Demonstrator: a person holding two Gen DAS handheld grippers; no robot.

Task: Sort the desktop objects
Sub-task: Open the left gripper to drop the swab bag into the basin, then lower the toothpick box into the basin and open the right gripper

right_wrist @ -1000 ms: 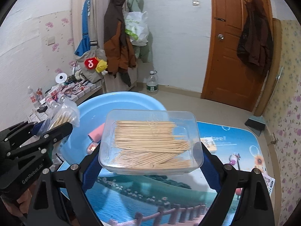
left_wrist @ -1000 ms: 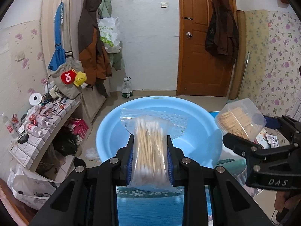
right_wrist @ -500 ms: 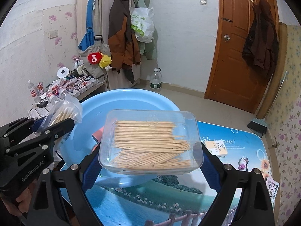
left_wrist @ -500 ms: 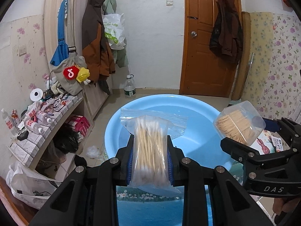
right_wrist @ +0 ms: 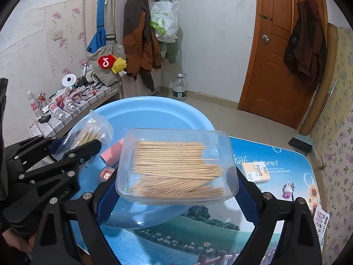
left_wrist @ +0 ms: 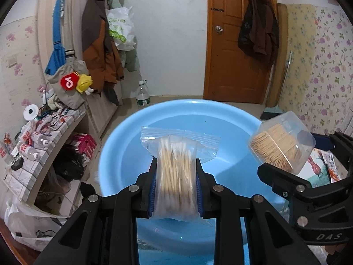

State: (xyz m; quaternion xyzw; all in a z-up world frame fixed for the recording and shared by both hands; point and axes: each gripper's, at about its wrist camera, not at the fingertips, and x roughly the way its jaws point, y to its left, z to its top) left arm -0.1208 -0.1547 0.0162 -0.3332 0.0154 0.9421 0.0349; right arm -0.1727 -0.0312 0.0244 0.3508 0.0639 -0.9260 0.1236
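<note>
My left gripper (left_wrist: 176, 183) is shut on a clear zip bag of cotton swabs (left_wrist: 177, 165), held upright over the near side of a big light-blue basin (left_wrist: 220, 119). My right gripper (right_wrist: 176, 176) is shut on a clear plastic box of toothpicks (right_wrist: 176, 167), held flat above the basin's right rim (right_wrist: 154, 101). In the left wrist view the toothpick box (left_wrist: 280, 145) hangs at the right, over the basin's edge. In the right wrist view the swab bag (right_wrist: 90, 132) shows at the left. Inside the basin lie a pink item (right_wrist: 112, 152) and a small red-labelled thing (right_wrist: 107, 174).
The basin stands on a table with a blue landscape-print cover (right_wrist: 275, 198). A small white-and-orange box (right_wrist: 257, 172) and a toy figure (right_wrist: 288, 191) lie on it at the right. A cluttered tiled shelf (left_wrist: 39, 132) stands at the left, a wooden door (left_wrist: 238, 44) behind.
Both grippers have moved forward and down toward the basin with their loads still held. The basin looms larger in both views.
</note>
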